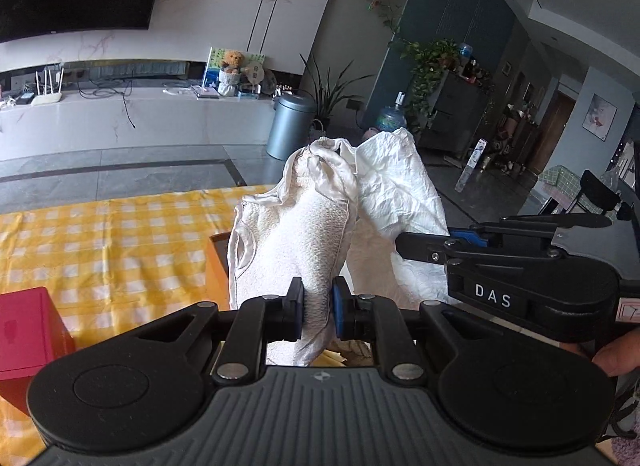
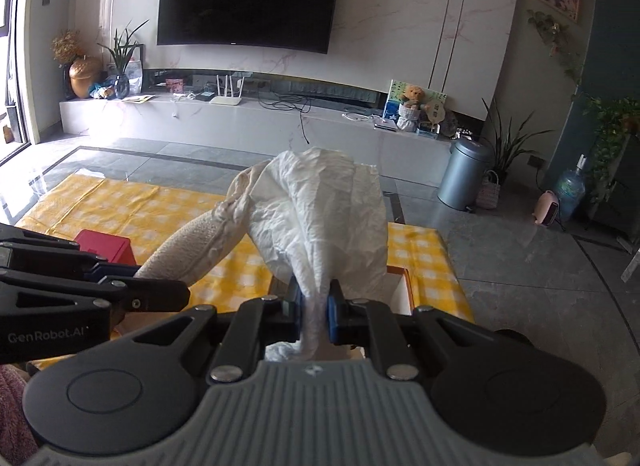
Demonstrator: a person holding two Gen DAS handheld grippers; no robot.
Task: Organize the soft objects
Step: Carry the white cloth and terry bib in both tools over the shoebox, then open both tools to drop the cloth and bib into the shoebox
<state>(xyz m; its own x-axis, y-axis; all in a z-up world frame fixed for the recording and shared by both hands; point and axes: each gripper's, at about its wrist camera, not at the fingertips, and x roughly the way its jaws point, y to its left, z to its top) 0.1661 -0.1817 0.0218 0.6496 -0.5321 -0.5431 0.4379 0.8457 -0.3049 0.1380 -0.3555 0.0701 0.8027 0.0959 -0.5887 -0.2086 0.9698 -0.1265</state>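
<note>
White terry towel (image 1: pixel 296 234) clamped between the pads of the left tongs (image 1: pixel 317 312), bunched end standing up toward 12 o'clock, satin-edged hem folded over the top. Crinkled white paper-like sheet (image 2: pixel 320 209) pinched at its gathered neck in the right tongs (image 2: pixel 313 312), fanning upward. Both items held aloft, clear of the yellow checked cloth (image 1: pixel 100 242) on the worktop, touching each other near their tops; right tongs seen in the left view at 3 o'clock (image 1: pixel 404 244). Judged: a lift of both soft pieces together, kept high to keep loose ends from dragging.

Containers: orange-walled open box (image 2: pixel 404 290) directly beneath the sheet, pale interior, contents hidden behind fabric; same box edge at 9 o'clock of the towel in the left view. Red box (image 2: pixel 106 248) closed, at 9 o'clock, well apart. Grey lidded bin (image 2: pixel 464 177) on the floor at 2 o'clock, shut.

Risk noted: thin sheet prone to tearing at the pinch.
</note>
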